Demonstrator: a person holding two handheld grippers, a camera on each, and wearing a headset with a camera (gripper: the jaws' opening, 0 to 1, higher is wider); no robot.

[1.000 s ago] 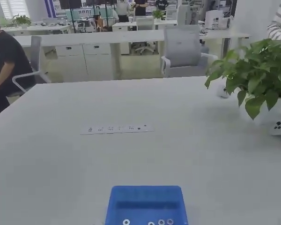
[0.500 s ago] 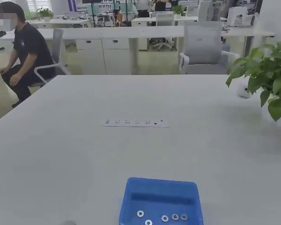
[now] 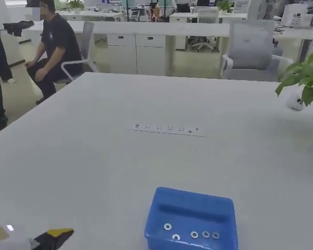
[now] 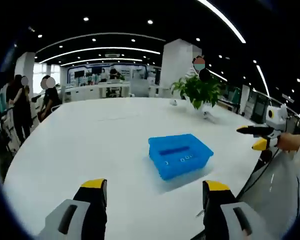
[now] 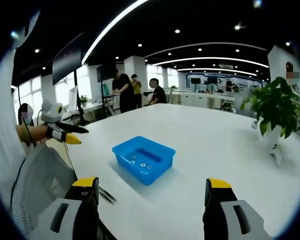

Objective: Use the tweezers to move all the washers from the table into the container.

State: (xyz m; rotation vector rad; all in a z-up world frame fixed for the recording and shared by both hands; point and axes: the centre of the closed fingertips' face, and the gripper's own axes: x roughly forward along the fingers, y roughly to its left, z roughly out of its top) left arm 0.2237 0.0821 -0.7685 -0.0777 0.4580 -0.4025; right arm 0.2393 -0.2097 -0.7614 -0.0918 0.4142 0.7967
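A blue container (image 3: 190,216) stands near the table's front edge with several metal washers (image 3: 194,235) lying in it. The tip of my left gripper (image 3: 56,237) shows at the lower left, well away from the container. In the left gripper view my left gripper (image 4: 155,192) is open with nothing between its jaws, and the container (image 4: 180,152) lies ahead. My right gripper (image 5: 152,187) is open and empty too, facing the container (image 5: 142,157). A thin dark tool, probably the tweezers (image 5: 107,195), lies on the table close to the right gripper.
A flat white power strip (image 3: 167,128) lies mid-table. A potted plant (image 3: 308,83) and a small white object (image 3: 295,102) stand at the far right. Office chairs and desks are behind the table, and people (image 3: 55,44) are at the far left.
The head camera has swung, so the picture shifted right and upward. The left gripper's tip has come into view at the lower left. The container and washers rest as before.
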